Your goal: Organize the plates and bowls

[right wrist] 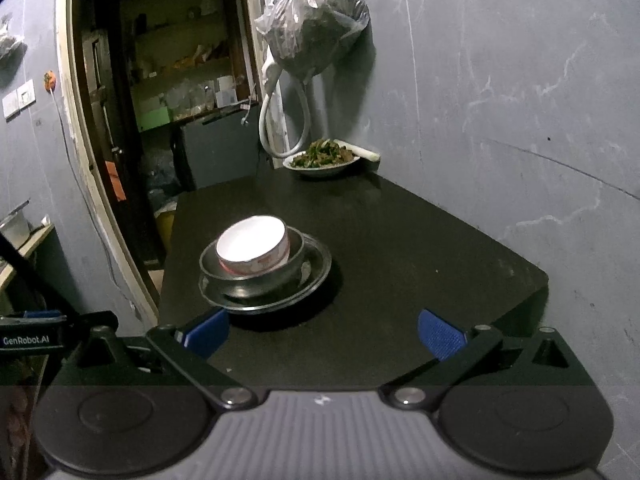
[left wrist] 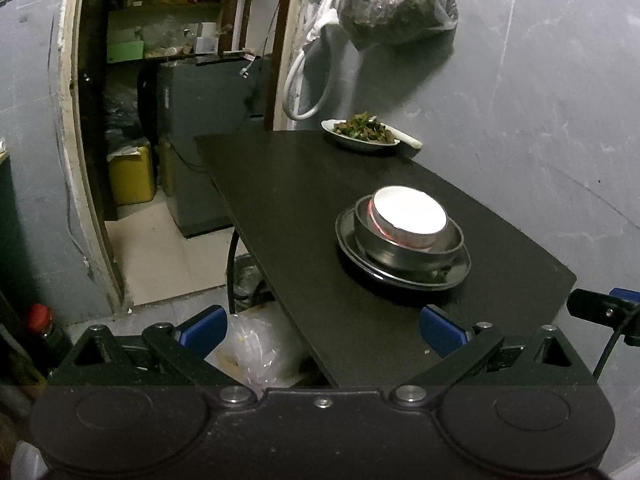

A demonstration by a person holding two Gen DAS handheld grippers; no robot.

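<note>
A white bowl with red print [left wrist: 410, 216] [right wrist: 254, 249] sits inside a metal bowl [left wrist: 412, 246] [right wrist: 248, 276], which sits on a metal plate [left wrist: 400, 270] [right wrist: 312, 276] on the black table [left wrist: 320, 208] [right wrist: 420, 248]. My left gripper [left wrist: 322, 332] is open and empty, near the table's front edge, in front and left of the stack. My right gripper [right wrist: 324, 334] is open and empty, over the table's near edge, just in front of the stack.
A white dish of cooked greens [left wrist: 362, 132] [right wrist: 322, 158] stands at the table's far end by the grey wall. A plastic bag [left wrist: 396, 0] [right wrist: 316, 32] hangs on the wall above it. A doorway [left wrist: 168, 120] opens to the left. A plastic bag [left wrist: 252, 348] lies on the floor.
</note>
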